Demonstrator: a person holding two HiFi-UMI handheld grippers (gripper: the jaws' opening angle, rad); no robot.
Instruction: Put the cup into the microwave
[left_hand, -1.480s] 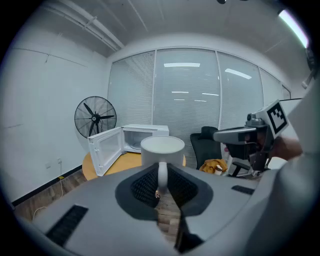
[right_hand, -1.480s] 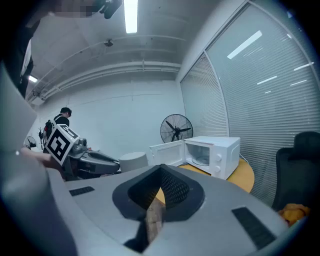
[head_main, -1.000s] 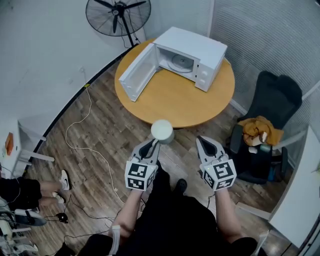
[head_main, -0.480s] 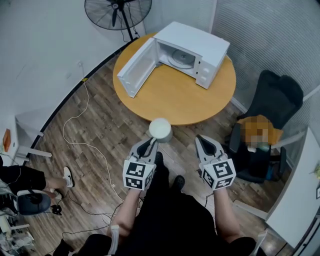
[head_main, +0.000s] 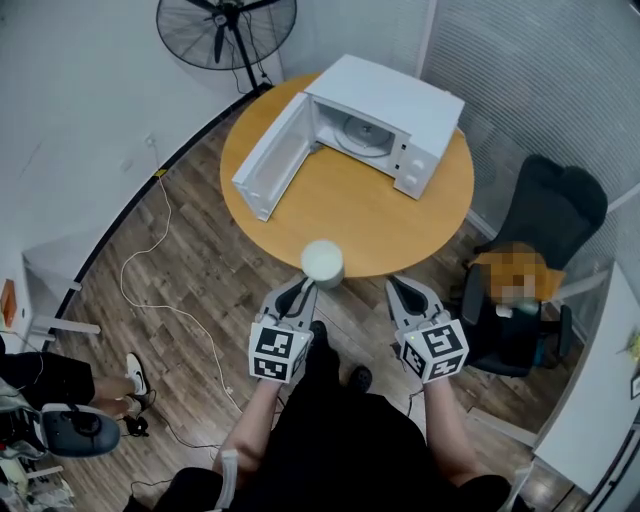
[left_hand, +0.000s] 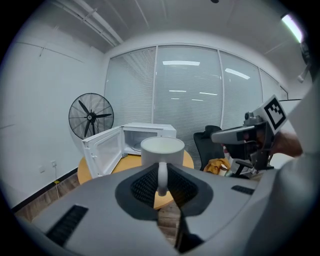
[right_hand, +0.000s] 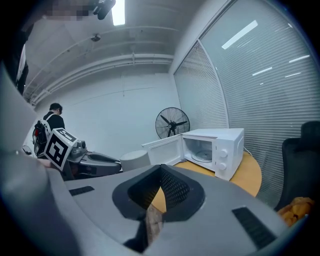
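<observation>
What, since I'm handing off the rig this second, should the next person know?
Left gripper: shut on the cup by its handle, cup upright and held in the air.
Right gripper: shut, nothing in it.
Microwave: on the round table, door wide open, nothing on the turntable inside.
Done: cup picked up, door open.
Left: carry the cup to the microwave and set it inside. Approaching from the open front, clear of the door, looks safest.
</observation>
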